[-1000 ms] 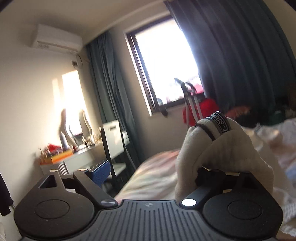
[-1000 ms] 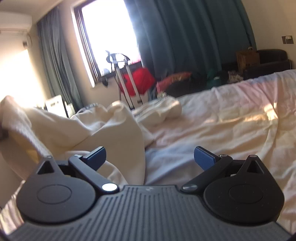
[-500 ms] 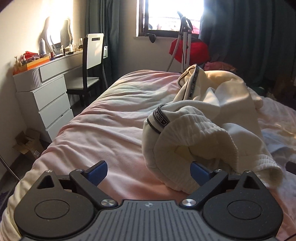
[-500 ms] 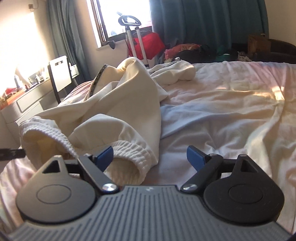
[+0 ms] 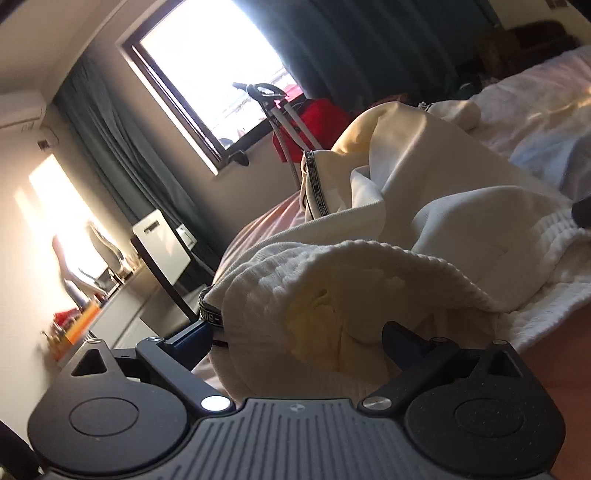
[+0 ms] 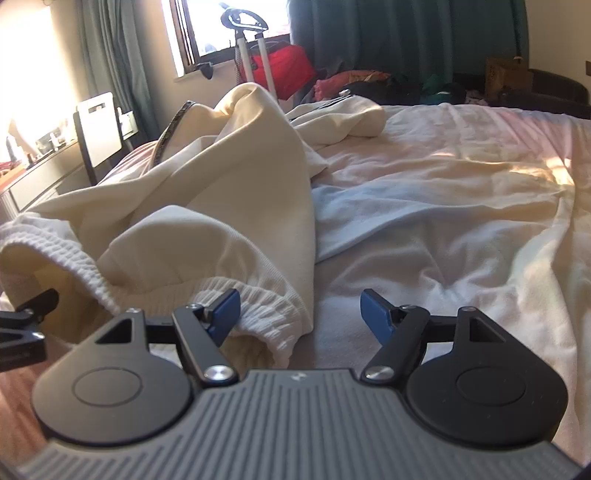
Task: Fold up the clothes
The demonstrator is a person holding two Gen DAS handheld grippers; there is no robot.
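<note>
Cream garment (image 6: 236,177) lay crumpled ahead on bed (image 6: 461,192), ribbed hem (image 5: 351,295) between left gripper's (image 5: 295,336) wide-apart blue pads, ungripped; right gripper (image 6: 299,310) spread too, empty, hem (image 6: 266,306) against its left pad. Best pinched at both hem corners, lifted evenly

Red bag (image 6: 286,70) beneath window (image 6: 207,26).

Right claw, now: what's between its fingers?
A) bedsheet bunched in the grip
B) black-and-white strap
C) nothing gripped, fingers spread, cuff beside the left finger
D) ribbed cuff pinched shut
C: the right claw stands open with only bedsheet beyond the gap, and the ribbed cuff of the cream garment lies at its left finger, ungripped.
</note>
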